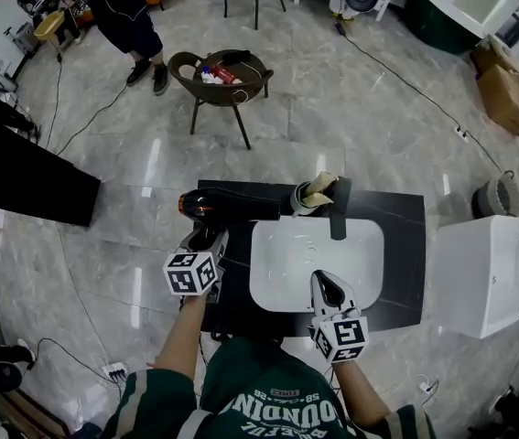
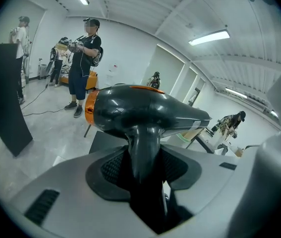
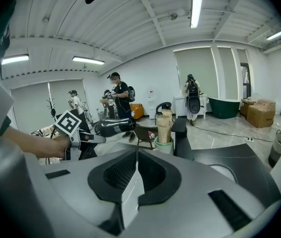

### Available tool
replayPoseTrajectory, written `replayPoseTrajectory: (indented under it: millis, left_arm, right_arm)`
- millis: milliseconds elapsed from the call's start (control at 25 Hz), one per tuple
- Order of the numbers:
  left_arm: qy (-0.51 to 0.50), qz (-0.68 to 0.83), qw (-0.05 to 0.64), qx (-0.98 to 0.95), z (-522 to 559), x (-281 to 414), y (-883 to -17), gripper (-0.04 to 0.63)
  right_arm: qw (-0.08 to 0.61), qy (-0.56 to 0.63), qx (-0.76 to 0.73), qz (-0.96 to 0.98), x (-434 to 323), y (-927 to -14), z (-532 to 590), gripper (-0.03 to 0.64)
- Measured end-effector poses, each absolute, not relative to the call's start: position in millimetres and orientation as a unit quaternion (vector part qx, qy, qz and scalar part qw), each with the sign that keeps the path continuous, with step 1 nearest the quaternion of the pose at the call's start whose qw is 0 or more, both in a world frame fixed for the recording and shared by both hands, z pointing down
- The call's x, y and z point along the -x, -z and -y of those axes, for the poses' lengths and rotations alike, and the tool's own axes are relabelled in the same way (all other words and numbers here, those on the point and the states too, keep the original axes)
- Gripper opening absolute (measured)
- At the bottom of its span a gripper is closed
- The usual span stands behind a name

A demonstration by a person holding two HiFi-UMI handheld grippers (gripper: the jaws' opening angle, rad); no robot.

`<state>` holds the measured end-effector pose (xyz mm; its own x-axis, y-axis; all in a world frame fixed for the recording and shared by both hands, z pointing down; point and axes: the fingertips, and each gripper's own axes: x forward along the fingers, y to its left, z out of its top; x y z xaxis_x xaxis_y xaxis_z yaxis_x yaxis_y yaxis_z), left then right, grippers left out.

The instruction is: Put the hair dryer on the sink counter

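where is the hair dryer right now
The hair dryer is left of centre in the head view, its handle clamped in the left gripper, over the back left of the black sink counter, nozzle toward the cup by the faucet.

So the hair dryer [image 1: 232, 205] is glossy black with an orange ring at its left end, the counter [image 1: 396, 210] is matte black around a plain white sink [image 1: 282, 277], the floor [image 1: 351, 99] is grey marble-look tile, and the left hand-held gripper [image 1: 206, 238] and right hand-held gripper [image 1: 326, 286] are grey with black-and-white square-marker cubes.
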<state>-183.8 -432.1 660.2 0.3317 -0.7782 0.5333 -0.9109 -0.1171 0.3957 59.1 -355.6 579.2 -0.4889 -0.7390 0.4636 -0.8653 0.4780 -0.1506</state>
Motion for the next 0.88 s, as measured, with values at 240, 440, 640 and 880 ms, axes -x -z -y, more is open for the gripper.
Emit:
replayPoseTrajectory:
  millis: [240, 440, 640, 880]
  left_arm:
    - [-0.103, 0.570, 0.356, -0.733, 443.0, 184.0, -680.9, 0.178]
    - [-0.113, 0.571, 0.355, -0.731, 456.5, 184.2, -693.1, 0.179]
    - [-0.128, 0.568, 0.366, -0.726, 462.5, 183.4, -708.9, 0.178]
    - [-0.133, 0.570, 0.378, -0.718, 469.0, 183.7, -726.1, 0.179]
  right_arm:
    - [0.180, -0.194, -0.478, 0.838, -60.9, -589.3, 359.4, 0.043]
    - [0.185, -0.197, -0.478, 0.836, -59.9, -594.8, 366.1, 0.044]
    - [0.192, -0.207, -0.476, 0.833, -58.8, -602.1, 368.1, 0.043]
    - [0.198, -0.216, -0.475, 0.830, -59.6, -612.3, 368.0, 0.044]
